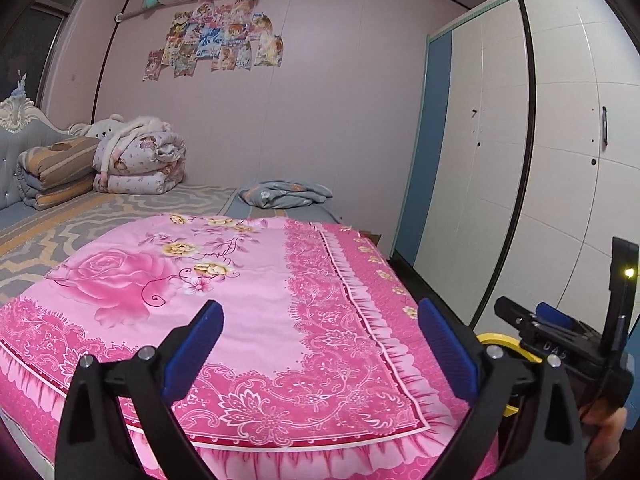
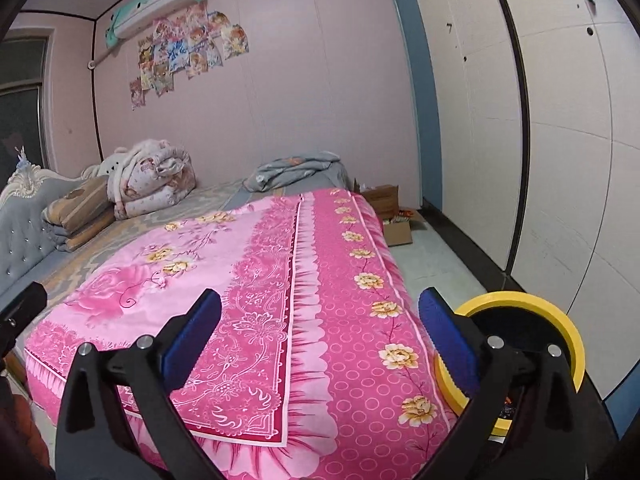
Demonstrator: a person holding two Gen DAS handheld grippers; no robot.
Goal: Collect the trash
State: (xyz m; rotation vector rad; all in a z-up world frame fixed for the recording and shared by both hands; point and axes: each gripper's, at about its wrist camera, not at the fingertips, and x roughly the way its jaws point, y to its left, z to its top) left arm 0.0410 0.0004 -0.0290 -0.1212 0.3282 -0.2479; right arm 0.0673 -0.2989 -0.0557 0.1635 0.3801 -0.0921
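Note:
My left gripper (image 1: 320, 312) is open and empty above the near end of a bed with a pink floral cover (image 1: 240, 280). My right gripper (image 2: 320, 304) is open and empty over the same cover (image 2: 248, 280), near its right edge. A round yellow-rimmed bin with a dark inside (image 2: 520, 344) stands on the floor by the bed's near right corner, just right of my right gripper; its rim shows in the left wrist view (image 1: 500, 340). The right gripper's body (image 1: 568, 336) shows at the right of the left wrist view. No loose trash shows on the cover.
Folded quilts and a plush toy (image 1: 132, 156) lie at the headboard end. A grey pillow (image 1: 286, 194) lies at the far side. A white wardrobe (image 2: 560, 160) lines the right wall. Open cardboard boxes (image 2: 392, 212) sit on the floor beyond the bed.

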